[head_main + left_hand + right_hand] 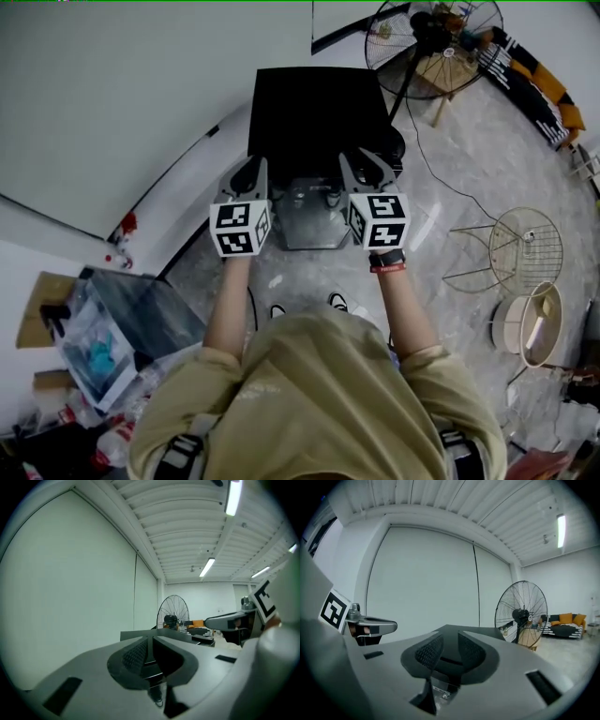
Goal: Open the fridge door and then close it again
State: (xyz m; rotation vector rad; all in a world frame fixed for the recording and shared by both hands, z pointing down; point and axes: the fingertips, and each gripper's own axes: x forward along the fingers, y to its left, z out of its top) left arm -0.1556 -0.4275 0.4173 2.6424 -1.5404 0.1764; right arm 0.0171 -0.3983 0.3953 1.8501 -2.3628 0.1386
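Far off to my left, low on the floor, a clear plastic box (94, 342) with something blue in it sits beside a piece of cardboard (42, 305). The white wall (141, 94) runs up that whole side.

Next comes the left gripper (255, 169), held out roughly level in front of the person. Its fingers (136, 656) stand only a sliver apart and have hold of nothing.

Straight ahead, beyond both grippers, is the fridge (314, 108), a low black box set near the wall. From above I see mostly its dark top, and I cannot tell how its door stands. A grey shiny surface (309, 216) shows below and between the grippers, in front of the fridge; I cannot make out what it is.

The right gripper (361, 161) is level with the left one. Its fingers (471, 651) are a little wider apart and also empty.

Just behind the fridge's right corner stands a big round fan (431, 37) on a pole, and its cable (427, 164) trails over the floor to the right of the fridge. Further right are a wire-frame stand (520, 248) and a round beige bin (530, 323). An orange-and-black sofa (544, 89) stands at the far edge.
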